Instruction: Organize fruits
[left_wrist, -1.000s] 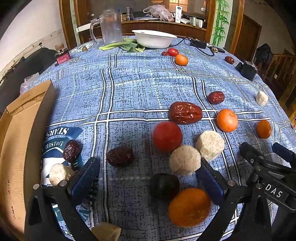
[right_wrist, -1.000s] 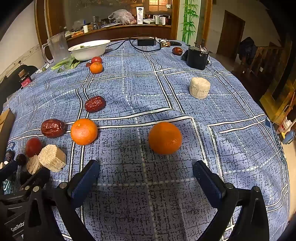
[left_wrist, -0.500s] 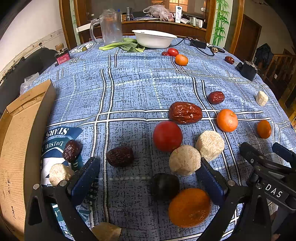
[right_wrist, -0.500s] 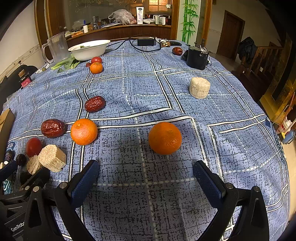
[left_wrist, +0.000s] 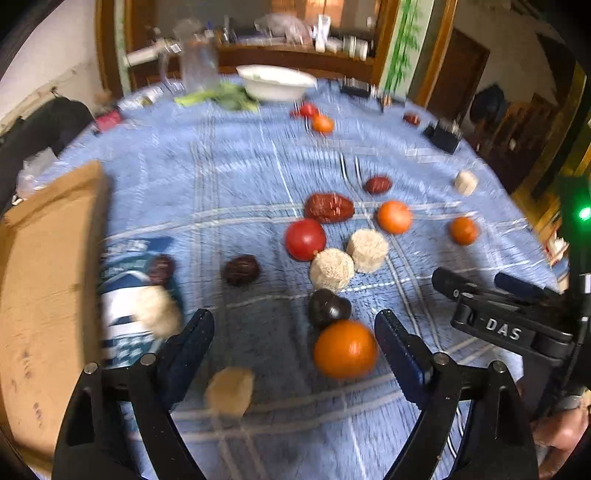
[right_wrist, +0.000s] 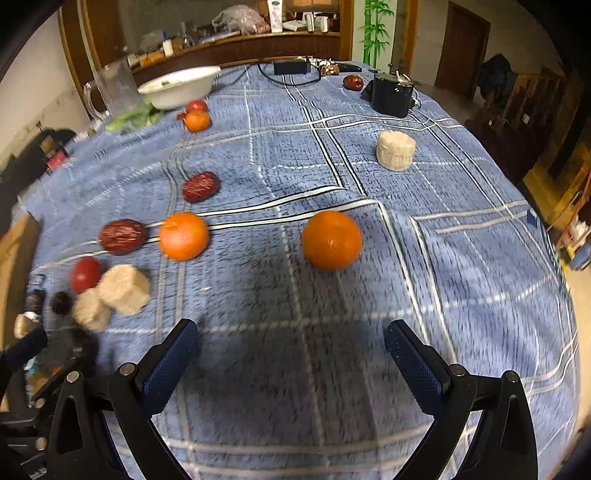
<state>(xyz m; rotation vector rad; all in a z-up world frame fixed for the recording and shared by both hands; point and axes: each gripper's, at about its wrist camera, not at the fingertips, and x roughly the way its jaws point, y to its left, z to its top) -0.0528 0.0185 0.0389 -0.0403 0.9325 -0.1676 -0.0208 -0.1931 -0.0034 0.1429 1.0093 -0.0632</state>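
Not much sorted yet, as far as can be judged. Going left to right in the left wrist view: a cardboard box sits at the left edge, and nothing can be seen inside it from here. Just beside it a blue bag lies on the tablecloth with a dark date and a pale chunk on top of it, which may count as a started pile, though that's a guess. The left gripper is held spread wide with nothing pinched; a near orange lies between its fingers, closer to the right one, with a dark fruit touching it behind. Further on, a tomato, two pale cakes and a big red date are bunched together, unsorted. In the right wrist view the right gripper is also spread open and empty, with a lone orange ahead of it, well apart from another orange to the left and a pale cake farther back on the right. Pretty much everything is left to be gathered. The blur makes small stuff hard to call.
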